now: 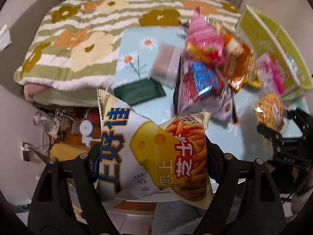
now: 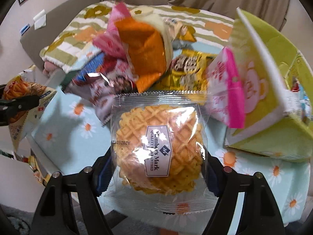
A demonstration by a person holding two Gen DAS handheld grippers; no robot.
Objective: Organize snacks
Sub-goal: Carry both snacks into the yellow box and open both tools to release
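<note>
My left gripper [image 1: 151, 153] is shut on a white and yellow cheese-stick chip bag [image 1: 150, 146], held above the table's near edge. My right gripper [image 2: 156, 162] is shut on a clear packet of waffle cookies [image 2: 158, 148], held over the table. The right gripper with its waffle packet [image 1: 271, 111] shows at the right of the left wrist view. The chip bag [image 2: 17, 94] shows at the left edge of the right wrist view. A heap of snack packets [image 1: 211, 62] lies on the daisy-print tablecloth [image 1: 135, 62], also in the right wrist view [image 2: 140, 54].
A yellow-green box [image 2: 273, 82] stands at the table's right side, also in the left wrist view [image 1: 273, 39]. A pink carton [image 2: 228, 90] leans against it. A floral folded blanket [image 1: 82, 43] lies behind the table. Cluttered floor items [image 1: 64, 129] sit left of the table.
</note>
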